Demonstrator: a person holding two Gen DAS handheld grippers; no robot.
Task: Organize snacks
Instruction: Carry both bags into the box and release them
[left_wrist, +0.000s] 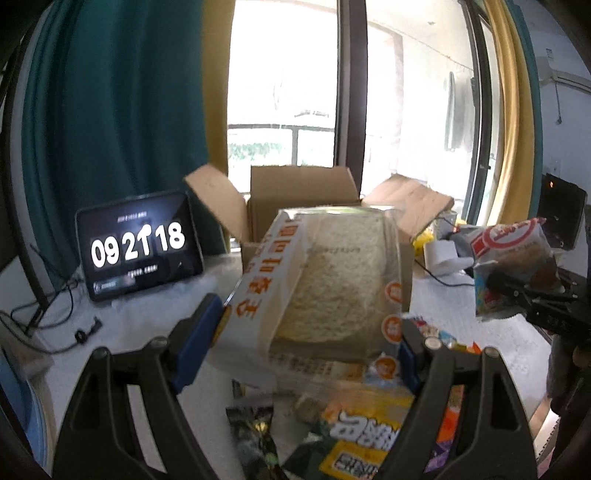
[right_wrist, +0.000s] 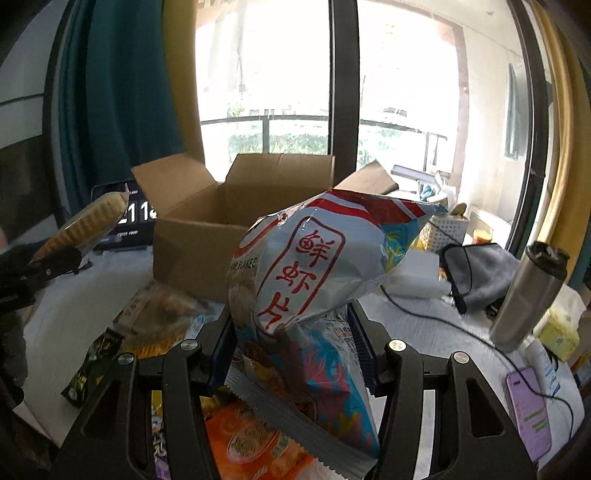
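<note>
Cardboard fills the middle of both my views: the open box (left_wrist: 295, 199) stands on the white counter (left_wrist: 122, 325) with its flaps spread, at twelve o'clock from each gripper.

My left gripper (left_wrist: 310, 332) is clamped on a bread package (left_wrist: 325, 280), a clear-and-white wrapper with orange print and pale sliced bread showing through. The blue pads press its two sides, and it is lifted clear of the counter, tilted toward the box. From the right wrist view I see the same package at nine o'clock, held up beside the box's left flap.

My right gripper (right_wrist: 295, 332) grips a light blue shrimp chip bag (right_wrist: 306, 280) with red characters. The bag is pinched at its lower part between the pads, its puffed top leaning toward one o'clock, just short of the box's near wall. From the left wrist view it shows at three o'clock, raised above the counter.

Below both grippers, at six o'clock, loose snacks lie on the counter: an orange packet (right_wrist: 251, 439), a small black sachet (right_wrist: 92, 365) at eight o'clock, and a yellow-and-black bag (left_wrist: 354, 435).

At ten o'clock in the left view a tablet (left_wrist: 138, 243) shows a clock. At three o'clock in the right view a steel tumbler (right_wrist: 528, 295) stands near a grey cloth (right_wrist: 480, 273) and a phone (right_wrist: 528, 410).
</note>
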